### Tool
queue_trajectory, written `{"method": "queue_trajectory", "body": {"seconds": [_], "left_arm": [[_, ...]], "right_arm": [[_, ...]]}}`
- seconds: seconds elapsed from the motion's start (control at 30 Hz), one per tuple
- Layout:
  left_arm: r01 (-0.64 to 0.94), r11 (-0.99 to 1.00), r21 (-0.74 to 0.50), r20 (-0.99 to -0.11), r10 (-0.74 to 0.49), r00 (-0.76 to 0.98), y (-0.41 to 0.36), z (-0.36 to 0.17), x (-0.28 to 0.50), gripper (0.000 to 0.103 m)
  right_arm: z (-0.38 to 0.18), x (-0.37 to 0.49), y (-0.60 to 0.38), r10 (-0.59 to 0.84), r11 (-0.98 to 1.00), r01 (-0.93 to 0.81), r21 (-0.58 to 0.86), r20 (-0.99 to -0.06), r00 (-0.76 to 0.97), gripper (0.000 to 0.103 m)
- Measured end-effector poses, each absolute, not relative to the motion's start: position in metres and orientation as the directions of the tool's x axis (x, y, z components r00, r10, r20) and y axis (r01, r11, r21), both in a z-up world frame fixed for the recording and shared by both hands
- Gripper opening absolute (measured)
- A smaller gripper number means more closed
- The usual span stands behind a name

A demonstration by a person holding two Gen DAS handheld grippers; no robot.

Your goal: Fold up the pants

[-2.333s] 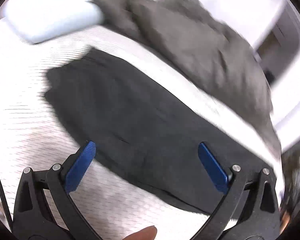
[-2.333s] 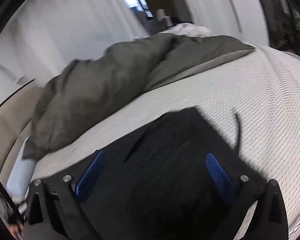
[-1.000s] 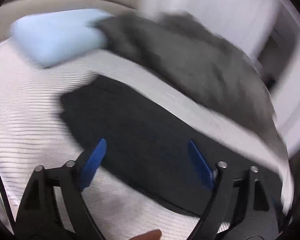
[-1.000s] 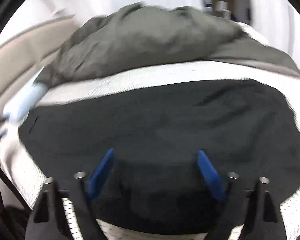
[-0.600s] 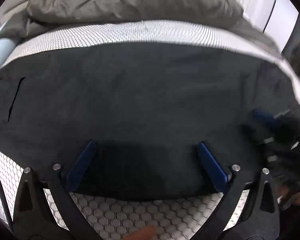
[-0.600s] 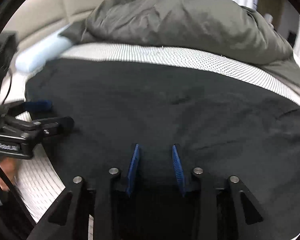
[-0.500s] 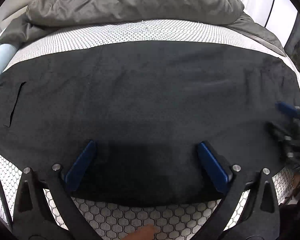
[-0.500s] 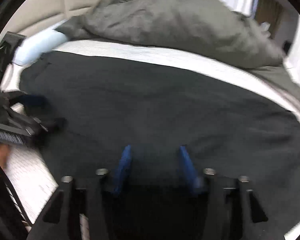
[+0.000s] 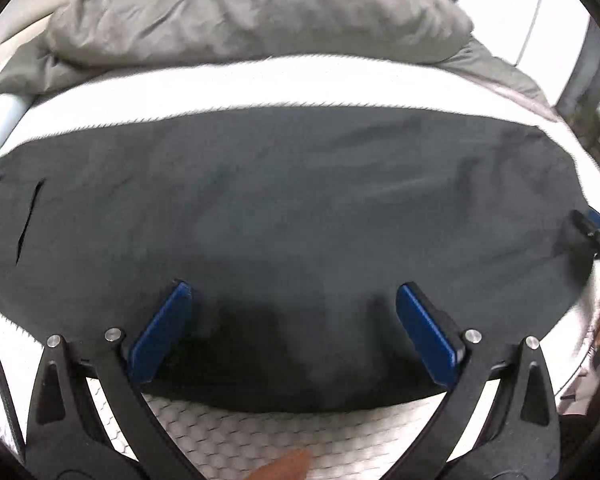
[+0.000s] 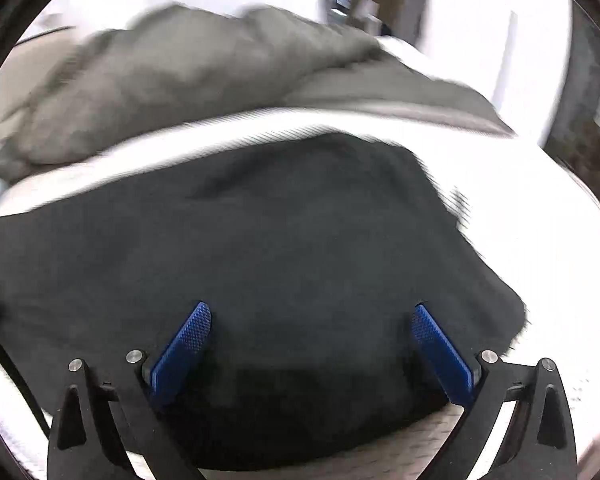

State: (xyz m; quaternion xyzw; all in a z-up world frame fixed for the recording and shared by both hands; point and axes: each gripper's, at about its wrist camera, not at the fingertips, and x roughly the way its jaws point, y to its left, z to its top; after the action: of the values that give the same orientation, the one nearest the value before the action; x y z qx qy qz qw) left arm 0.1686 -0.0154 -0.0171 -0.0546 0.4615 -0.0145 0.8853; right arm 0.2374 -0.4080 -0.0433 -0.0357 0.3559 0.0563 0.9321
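Black pants (image 9: 300, 208) lie flat and spread crosswise on the bed, with a pocket slit (image 9: 30, 216) near their left end. My left gripper (image 9: 292, 292) hovers over the pants' near edge, open, with only flat cloth under the gap. In the right wrist view the pants (image 10: 260, 240) end at a rounded right corner. My right gripper (image 10: 311, 312) is over that right part near the front edge; its jaws are opening and nothing is pinched between them. One dark finger (image 9: 588, 226) of the right gripper shows at the right edge of the left wrist view.
The bed's white honeycomb-patterned cover (image 9: 260, 440) shows in front of the pants and behind them. A crumpled grey duvet (image 9: 240, 8) is piled along the far side. A pale blue pillow (image 9: 4, 120) lies at far left. A person's fingertip (image 9: 288, 466) shows at the bottom.
The right gripper's jaws went from nearly together to wide apart, and it moved right toward the pants' end. The left gripper swung over the pants' near edge, then held still.
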Motion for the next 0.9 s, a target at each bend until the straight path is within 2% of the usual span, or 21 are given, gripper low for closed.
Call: {"method": "queue_trajectory", "body": {"seconds": [0.1, 0.23, 0.27, 0.3, 0.37, 0.47, 0.53, 0.6, 0.67, 0.73, 0.9], "left_arm": [[0.029, 0.997, -0.065, -0.798, -0.07, 0.599, -0.032, -0.008, 0.19, 0.102], [0.023, 0.996, -0.089, -0.869, -0.089, 0.486, -0.034, -0.028, 0.232, 0.102], [0.016, 0.996, -0.093, -0.883, -0.09, 0.46, -0.031, -0.036, 0.238, 0.102], [0.014, 0.996, -0.083, -0.888, -0.08, 0.453, -0.027, -0.042, 0.24, 0.102], [0.022, 0.997, -0.07, -0.875, -0.072, 0.479, -0.02, -0.043, 0.237, 0.102], [-0.01, 0.997, -0.071, -0.863, -0.057, 0.502, -0.002, -0.042, 0.232, 0.102], [0.005, 0.994, -0.108, -0.857, -0.096, 0.506, 0.009, -0.042, 0.229, 0.102], [0.002, 0.995, -0.099, -0.857, -0.087, 0.507, 0.015, -0.04, 0.228, 0.102], [-0.039, 0.998, -0.052, -0.862, -0.025, 0.506, 0.021, -0.039, 0.226, 0.102], [-0.081, 0.995, -0.062, -0.866, -0.013, 0.5, 0.034, -0.041, 0.225, 0.102], [-0.126, 0.988, -0.091, -0.847, -0.01, 0.531, 0.042, -0.032, 0.224, 0.102]], "right_arm": [[-0.033, 0.247, -0.358, 0.193, 0.965, -0.261, -0.001, -0.669, 0.718, 0.102], [-0.05, 0.277, -0.291, 0.321, 0.918, -0.388, 0.083, -0.732, 0.602, 0.101], [-0.058, 0.283, -0.278, 0.301, 0.914, -0.401, 0.055, -0.755, 0.582, 0.096], [-0.066, 0.284, -0.269, 0.257, 0.915, -0.404, 0.005, -0.779, 0.572, 0.087], [-0.077, 0.287, -0.263, 0.164, 0.906, -0.41, -0.107, -0.803, 0.572, 0.08], [-0.075, 0.291, -0.295, 0.077, 0.899, -0.383, -0.212, -0.785, 0.615, 0.081], [-0.072, 0.297, -0.327, -0.026, 0.919, -0.287, -0.272, -0.765, 0.643, 0.087], [-0.071, 0.305, -0.367, -0.052, 0.953, -0.197, -0.229, -0.766, 0.641, 0.103], [-0.069, 0.314, -0.408, -0.087, 0.982, -0.077, -0.173, -0.773, 0.628, 0.099], [-0.067, 0.316, -0.423, -0.068, 0.99, -0.056, -0.132, -0.774, 0.629, 0.096], [-0.064, 0.31, -0.393, -0.142, 0.964, -0.08, -0.253, -0.745, 0.652, 0.097]]}}
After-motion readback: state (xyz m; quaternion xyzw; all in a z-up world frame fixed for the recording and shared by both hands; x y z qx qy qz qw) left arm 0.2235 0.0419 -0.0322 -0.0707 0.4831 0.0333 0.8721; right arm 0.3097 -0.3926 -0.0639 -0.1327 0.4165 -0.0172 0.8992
